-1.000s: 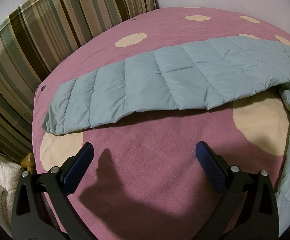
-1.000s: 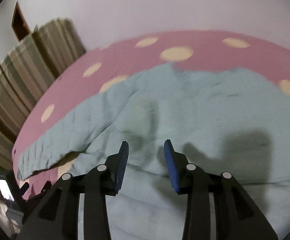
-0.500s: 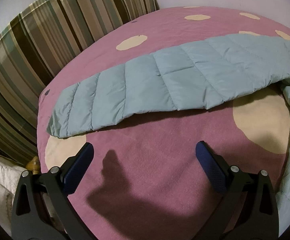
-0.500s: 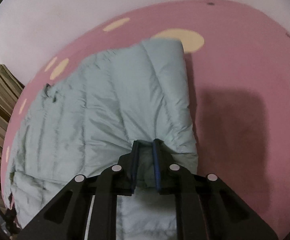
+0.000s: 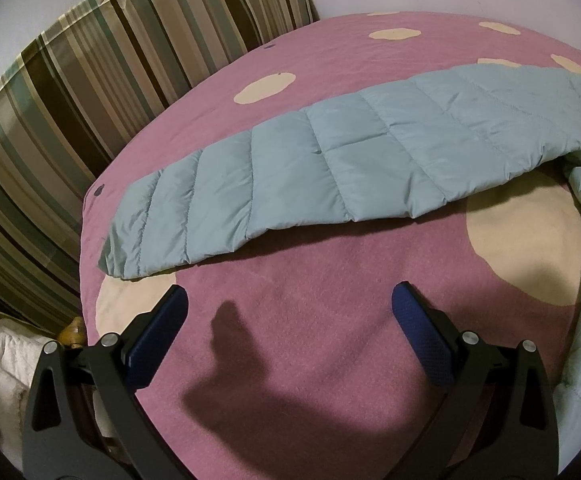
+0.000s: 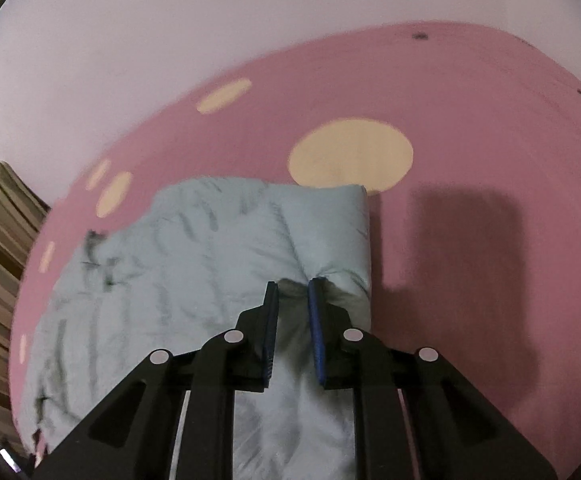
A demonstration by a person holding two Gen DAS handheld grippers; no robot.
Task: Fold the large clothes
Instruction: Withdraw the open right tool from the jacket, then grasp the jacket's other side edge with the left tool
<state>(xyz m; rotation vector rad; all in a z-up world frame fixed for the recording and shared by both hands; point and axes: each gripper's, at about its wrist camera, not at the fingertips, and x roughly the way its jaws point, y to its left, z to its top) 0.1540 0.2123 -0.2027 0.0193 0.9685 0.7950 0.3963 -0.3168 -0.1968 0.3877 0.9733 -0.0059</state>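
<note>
Right gripper (image 6: 293,286) clamped on quilted jacket (image 6: 218,264) fold, ready for lifting; left gripper (image 5: 290,300) spread wide, unladen, facing sleeve (image 5: 298,168) at 12 o'clock (jacket flat on bedspread (image 5: 290,300)).

Dim warm indoor light; hard shadows fall far across bedspread (image 5: 330,320); right view motion-blurred, fisheye edges bent, corners black.

Left tool (image 5: 289,306) spread wide, hovering empty, right tool (image 6: 293,292) apparently pinched nearly closed
</note>
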